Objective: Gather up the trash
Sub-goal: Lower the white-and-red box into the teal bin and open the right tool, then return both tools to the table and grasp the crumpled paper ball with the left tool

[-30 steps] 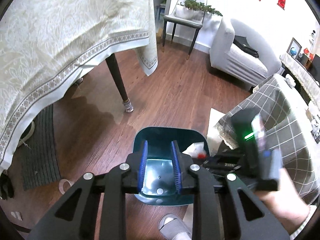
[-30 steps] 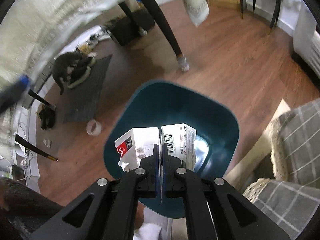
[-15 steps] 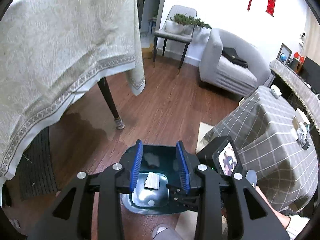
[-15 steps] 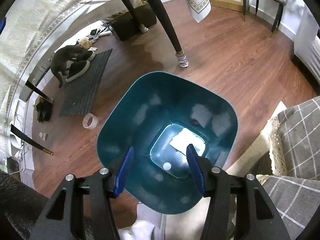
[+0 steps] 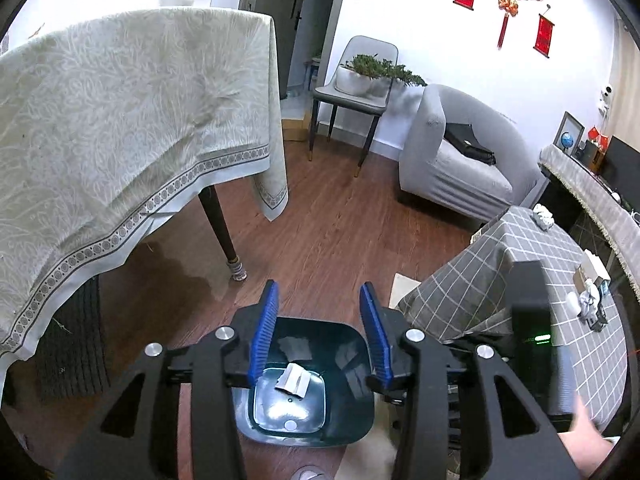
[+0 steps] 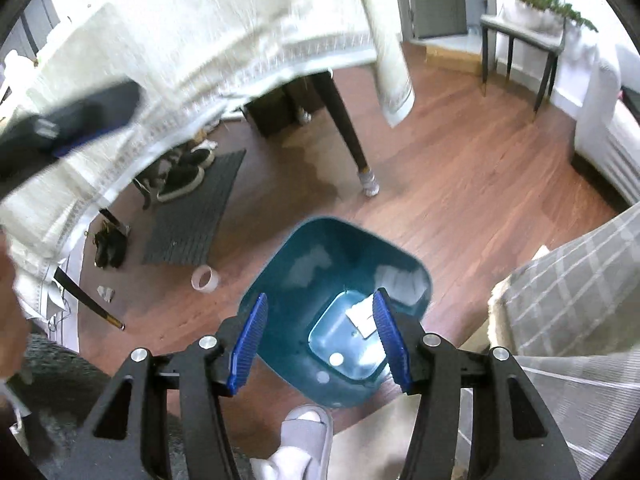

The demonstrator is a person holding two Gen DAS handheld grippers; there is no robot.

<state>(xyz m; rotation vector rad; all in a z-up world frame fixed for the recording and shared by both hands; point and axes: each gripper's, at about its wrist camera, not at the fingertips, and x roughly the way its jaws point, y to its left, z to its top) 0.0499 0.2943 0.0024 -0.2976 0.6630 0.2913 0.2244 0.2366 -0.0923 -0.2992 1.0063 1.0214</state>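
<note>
The left gripper (image 5: 318, 334) hangs with its blue pads spread wide and nothing between them, and straight below it, framed in that gap, sits the teal trash bin (image 5: 344, 332) on the wooden floor. A white carton (image 5: 295, 378) lies flat at the bottom of the bin, directly under the left gripper and well clear of its pads. Off to that gripper's left stands the dining table under a pale tablecloth (image 5: 120, 120); to its right is the low table with a grey checked cloth (image 5: 520, 264). The right gripper (image 6: 320, 338) is likewise released and empty, and from its view the bin's rim (image 6: 280, 248) lies just ahead of and below the fingertips, with the carton (image 6: 362, 314) showing beside the right pad (a slippered foot (image 6: 306, 432) stands close against the bin's near side). Ahead and to the left of the right gripper, a roll of tape (image 6: 205, 278) and a small crumpled scrap (image 6: 106, 293) lie on the floor near the grey mat (image 6: 196, 212). My guess is the drop is done and the next piece must be found; it would go best to lift both grippers clear of the rim without knocking the bin, then approach the scrap low, pads wide.
</note>
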